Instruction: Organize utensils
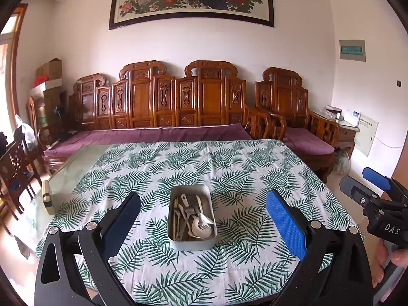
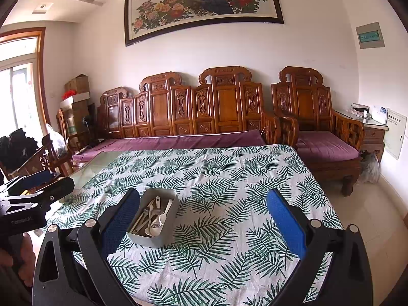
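Observation:
A grey rectangular tray [image 1: 191, 244] [image 2: 150, 239] sits on the leaf-print tablecloth [image 1: 229, 173] [image 2: 229, 178], holding several utensils [image 1: 190, 219] [image 2: 153, 216]: white spoons, a fork and grey handles. My left gripper [image 1: 204, 219] hovers above the near table edge, open, with the tray lying between its blue pads further ahead. My right gripper [image 2: 204, 219] is open too and holds nothing; the tray lies just ahead of its left finger [image 2: 119, 216]. The right gripper [image 1: 367, 186] also shows at the right edge of the left wrist view, held by a hand [image 1: 397, 257].
A carved wooden sofa [image 1: 165, 107] with purple cushions stands behind the table, an armchair [image 2: 318, 127] to its right. Wooden chairs [image 1: 15, 168] stand at the left. Bare glass tabletop [image 1: 76, 168] shows at the far left corner. The left gripper [image 2: 38, 186] appears at the left edge.

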`<state>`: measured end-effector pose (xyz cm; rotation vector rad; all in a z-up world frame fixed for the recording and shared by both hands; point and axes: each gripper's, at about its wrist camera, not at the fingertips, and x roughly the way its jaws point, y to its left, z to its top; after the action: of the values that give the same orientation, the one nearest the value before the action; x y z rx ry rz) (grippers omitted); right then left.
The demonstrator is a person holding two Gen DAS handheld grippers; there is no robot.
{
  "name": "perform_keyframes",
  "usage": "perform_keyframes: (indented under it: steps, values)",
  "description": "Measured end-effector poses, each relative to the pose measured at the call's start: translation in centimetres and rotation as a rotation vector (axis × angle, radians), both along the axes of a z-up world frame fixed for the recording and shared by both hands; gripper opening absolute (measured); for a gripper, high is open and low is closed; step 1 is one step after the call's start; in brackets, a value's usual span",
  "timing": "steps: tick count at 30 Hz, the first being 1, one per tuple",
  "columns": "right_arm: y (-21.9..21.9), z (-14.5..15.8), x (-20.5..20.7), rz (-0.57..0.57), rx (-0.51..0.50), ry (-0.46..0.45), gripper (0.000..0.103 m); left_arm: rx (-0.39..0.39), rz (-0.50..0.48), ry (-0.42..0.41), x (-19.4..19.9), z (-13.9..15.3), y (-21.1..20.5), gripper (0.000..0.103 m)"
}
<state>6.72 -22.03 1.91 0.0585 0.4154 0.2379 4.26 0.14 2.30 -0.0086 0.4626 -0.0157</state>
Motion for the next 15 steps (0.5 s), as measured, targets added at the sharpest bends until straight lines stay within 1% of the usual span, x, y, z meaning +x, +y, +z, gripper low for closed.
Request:
perform_keyframes:
  steps: [15]
  values:
    - [-0.5,0.13,-0.01,0.002,0.006,-0.006,0.1,-0.003,0.0,-0.015,-0.38,0.46,-0.18,0.095]
